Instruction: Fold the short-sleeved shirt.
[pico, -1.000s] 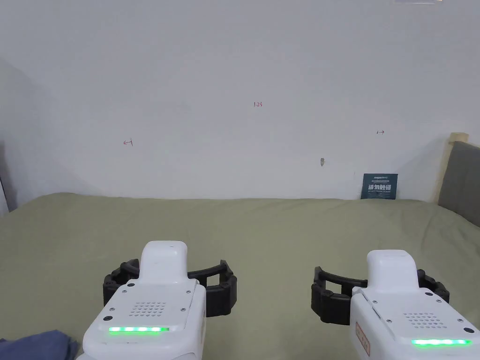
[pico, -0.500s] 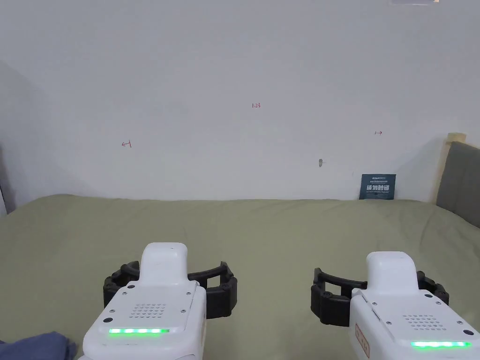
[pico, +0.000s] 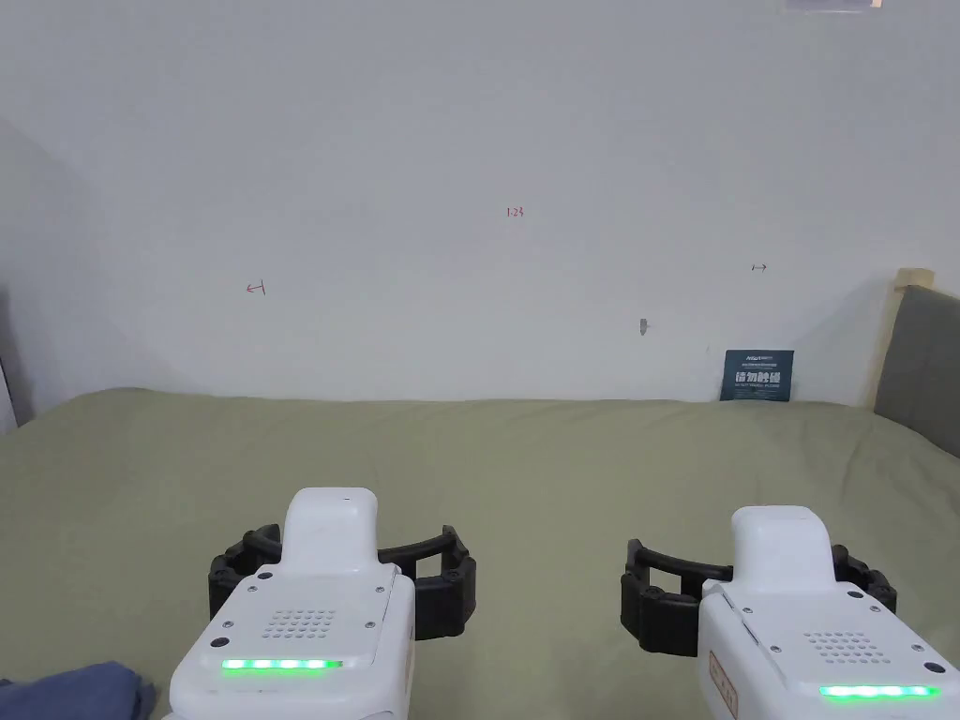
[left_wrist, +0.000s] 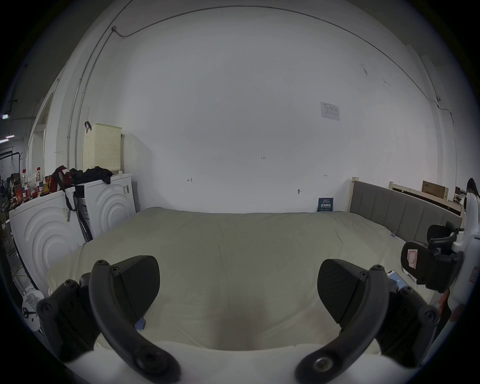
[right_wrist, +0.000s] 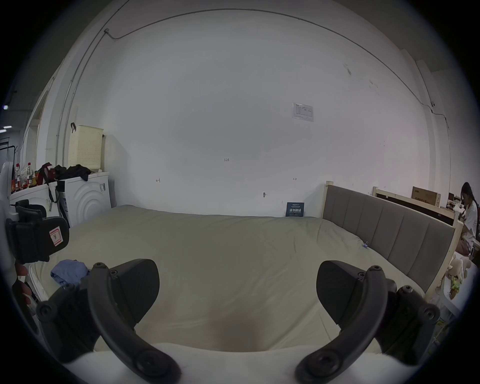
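Both grippers were held level above a bed covered with a pale green sheet (pico: 525, 459), pointing toward the white wall (pico: 469, 187) behind it. In the head view, the left gripper (pico: 342, 558) and the right gripper (pico: 755, 572) appeared side by side, well apart, each white housing showing a lit green strip. The jaws of the left gripper stood wide apart and released, with nothing between them; in the left gripper view (left_wrist: 237, 288) bare sheet lay in the gap. The jaws of the right gripper were likewise spread and empty, and in the right gripper view (right_wrist: 237, 288) bare sheet lay between them as well.

The short-sleeved shirt (right_wrist: 69, 271), a crumpled blue heap, lay on the sheet to the outer side of the left gripper's left jaw, near the front edge of the bed. In the head view a part of it (pico: 80, 689) showed at the lower left corner, beside the left gripper's housing. In the right gripper view it sat just beyond that gripper's left jaw, below the left gripper (right_wrist: 36, 240) seen farther off. Neither gripper touched the shirt.

A grey padded headboard (right_wrist: 389, 233) stood beyond the right gripper's right jaw. A small dark blue sign (pico: 759, 375) leaned against the wall ahead of the right gripper. White appliances (left_wrist: 52, 233) stood beyond the left gripper's left jaw, with a cream basket (left_wrist: 102, 146) and dark clothing on top.
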